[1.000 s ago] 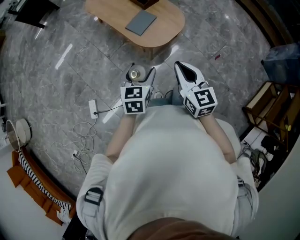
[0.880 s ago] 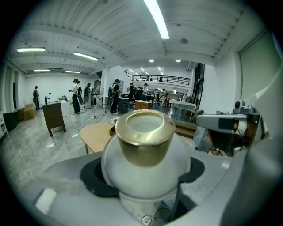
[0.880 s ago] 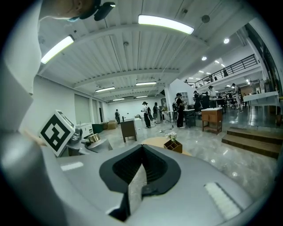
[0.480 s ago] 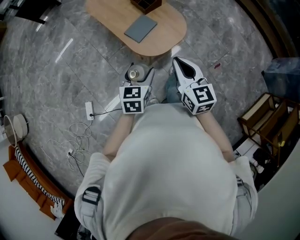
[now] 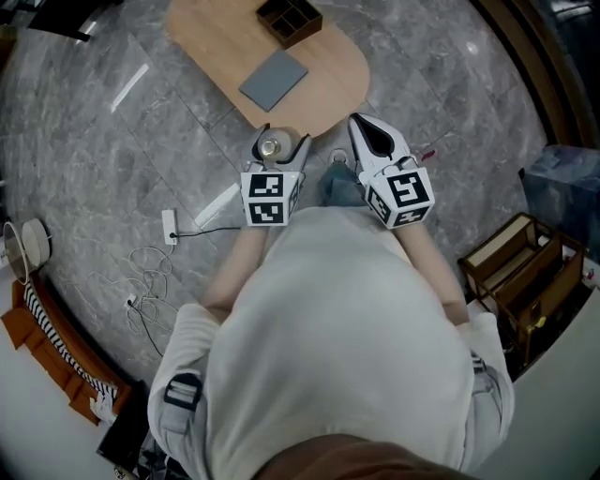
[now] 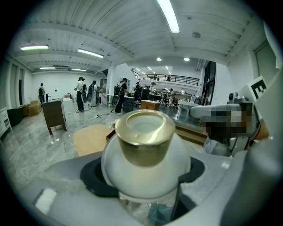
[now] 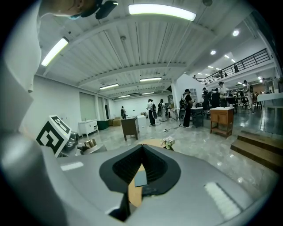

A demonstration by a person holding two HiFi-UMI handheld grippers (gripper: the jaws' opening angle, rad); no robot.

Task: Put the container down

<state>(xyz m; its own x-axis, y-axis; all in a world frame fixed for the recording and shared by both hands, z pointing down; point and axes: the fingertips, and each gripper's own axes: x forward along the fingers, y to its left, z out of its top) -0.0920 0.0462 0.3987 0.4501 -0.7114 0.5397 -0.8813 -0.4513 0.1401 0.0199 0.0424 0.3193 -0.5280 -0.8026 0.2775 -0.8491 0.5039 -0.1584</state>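
A round white container [image 6: 146, 156] with a gold collar [image 6: 145, 137] sits upright between the jaws of my left gripper [image 6: 143, 176], which is shut on its body. In the head view the container [image 5: 270, 147] and left gripper [image 5: 274, 155] hang over the floor just short of the near edge of a wooden table [image 5: 328, 56]. My right gripper [image 5: 364, 131] is beside them on the right, level with that edge. Its jaws are shut with nothing in them [image 7: 140, 165]; only a slit shows the table through it.
On the table lie a grey mat [image 5: 273, 80] and a brown compartment box [image 5: 290, 19]. A power strip with loose cables [image 5: 170, 225] lies on the floor to the left. A wooden rack [image 5: 511, 272] stands to the right. People stand far off in the hall [image 6: 81, 92].
The person has stepped forward: the table has slid nearer to both grippers and the brown box has come into view. Both grippers keep their pose, the container still held.
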